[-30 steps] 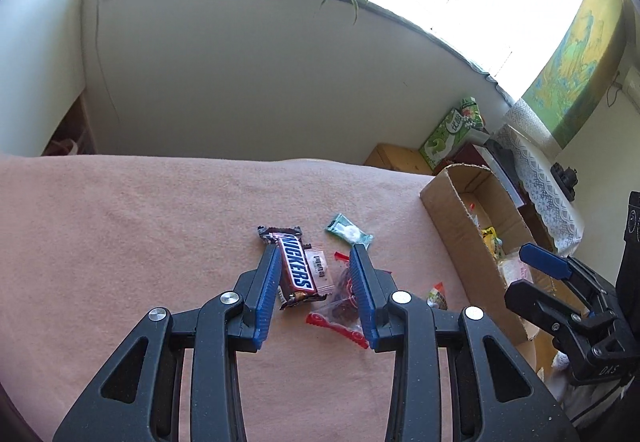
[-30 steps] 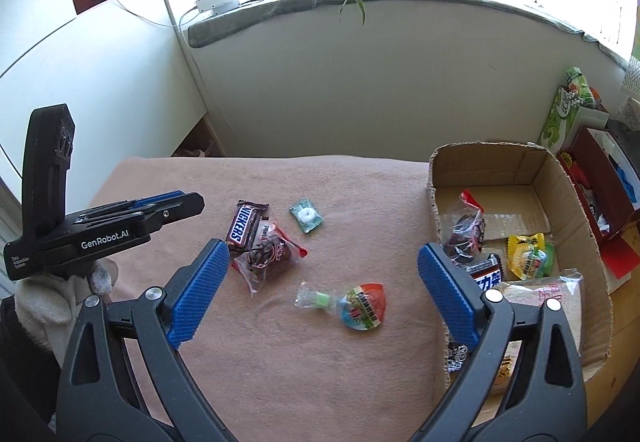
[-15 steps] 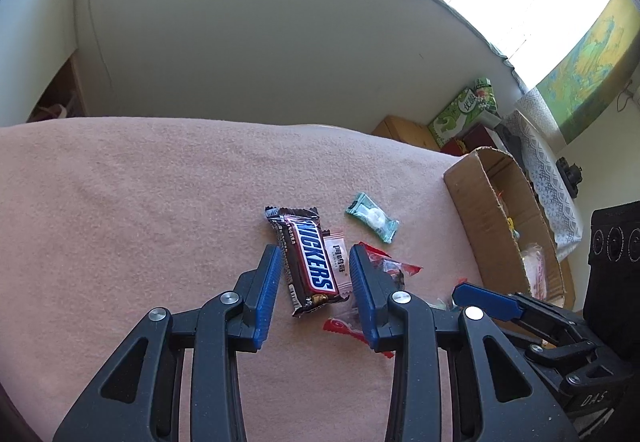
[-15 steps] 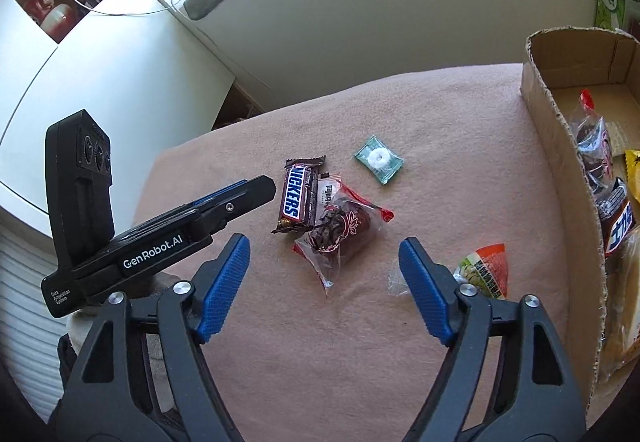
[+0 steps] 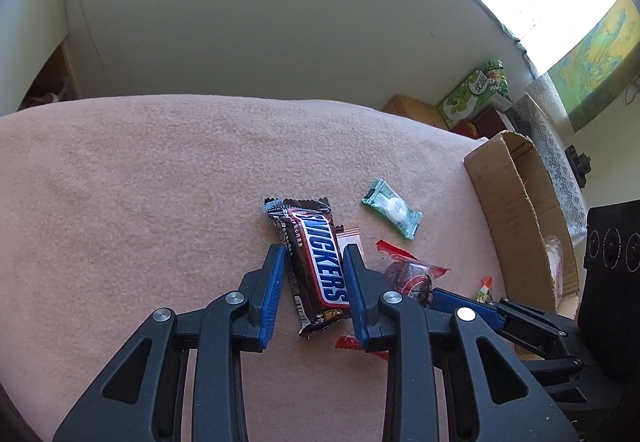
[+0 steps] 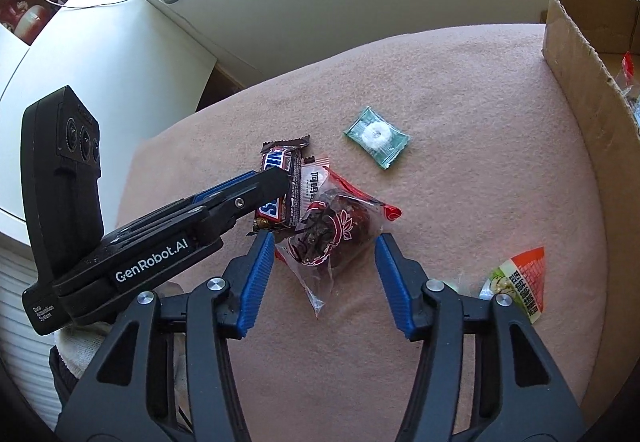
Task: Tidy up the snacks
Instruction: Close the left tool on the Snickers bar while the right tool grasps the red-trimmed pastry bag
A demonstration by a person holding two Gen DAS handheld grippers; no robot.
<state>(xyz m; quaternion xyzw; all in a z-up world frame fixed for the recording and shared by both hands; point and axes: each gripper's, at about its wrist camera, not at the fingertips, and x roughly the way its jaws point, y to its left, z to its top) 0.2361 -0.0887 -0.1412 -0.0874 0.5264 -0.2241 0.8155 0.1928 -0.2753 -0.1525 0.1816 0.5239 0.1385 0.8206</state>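
Straddling the Snickers bar (image 5: 318, 266), the left claw (image 5: 314, 290) stands narrowly parted, its blue pads either side of the wrapper; whether they press it cannot be judged from this angle. The right claw (image 6: 325, 274) is spread wider, flanking a clear red-trimmed packet of dark fruit (image 6: 334, 228) that lies against the bar on the pink-covered worktop (image 6: 480, 162). Just right of that claw lies an orange-and-green sachet (image 6: 520, 282). Farther out, a green wrapped mint (image 6: 376, 136) lies apart. At the far right edge stands an open cardboard box (image 6: 580, 54) holding snacks.
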